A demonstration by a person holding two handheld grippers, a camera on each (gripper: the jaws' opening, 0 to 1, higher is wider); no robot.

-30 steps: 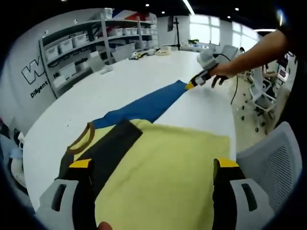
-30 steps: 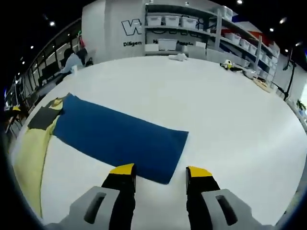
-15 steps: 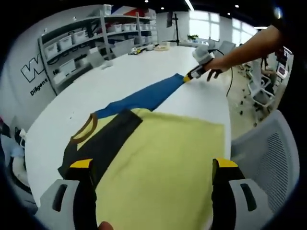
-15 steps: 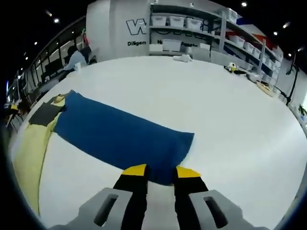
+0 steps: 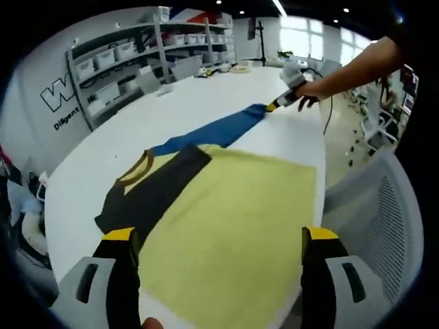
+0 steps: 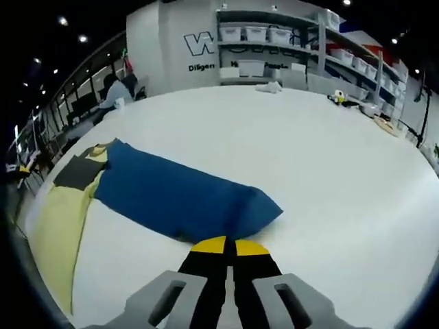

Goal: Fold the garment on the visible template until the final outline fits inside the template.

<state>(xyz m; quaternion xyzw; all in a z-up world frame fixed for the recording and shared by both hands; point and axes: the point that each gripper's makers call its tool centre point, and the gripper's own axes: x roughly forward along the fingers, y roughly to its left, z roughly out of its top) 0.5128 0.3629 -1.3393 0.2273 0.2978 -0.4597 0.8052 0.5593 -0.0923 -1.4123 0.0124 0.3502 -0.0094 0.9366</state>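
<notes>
- Your left gripper (image 5: 218,240) hangs above the near part of the garment (image 5: 226,219) with its jaws spread wide and nothing between them.
- Your right gripper (image 6: 225,245) has its yellow-tipped jaws pressed together on the near end of the blue sleeve (image 6: 180,197), which puckers into a small ridge just ahead of the tips.
- The garment lies flat on the white table (image 6: 322,157): a pale yellow body, a black panel (image 5: 152,190) by the brown-trimmed collar (image 5: 137,168), and the blue sleeve stretching away from the collar end.
- In the left gripper view you see your hand (image 5: 310,90) at the far tip of that sleeve, holding the right gripper there.
- A grey mesh chair (image 5: 376,226) stands just beside the table edge.
- Shelves with white bins (image 6: 274,41) line the far wall.
</notes>
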